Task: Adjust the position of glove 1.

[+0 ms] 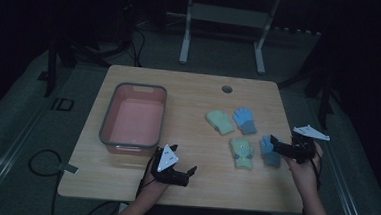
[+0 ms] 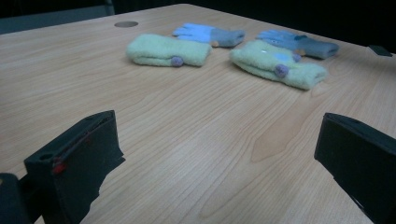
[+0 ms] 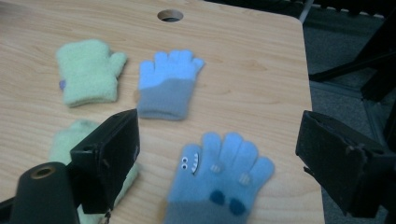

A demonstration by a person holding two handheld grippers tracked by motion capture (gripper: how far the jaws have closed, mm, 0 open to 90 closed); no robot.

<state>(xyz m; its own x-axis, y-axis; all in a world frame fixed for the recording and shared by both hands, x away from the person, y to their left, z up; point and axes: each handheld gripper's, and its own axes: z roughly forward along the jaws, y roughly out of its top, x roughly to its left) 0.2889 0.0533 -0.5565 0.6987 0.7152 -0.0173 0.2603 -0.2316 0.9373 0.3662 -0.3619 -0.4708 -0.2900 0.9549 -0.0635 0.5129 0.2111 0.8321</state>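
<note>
The desk (image 1: 189,87) carries a pink tub (image 1: 133,115) on its left part and four small gloves on the right. The right gripper (image 1: 275,145) hovers over the near blue glove (image 3: 219,179), jaws wide open around it, not touching yet. The left gripper (image 1: 187,173) waits open near the tub. I judge the picking step begins: next lower and close on the glove.
</note>
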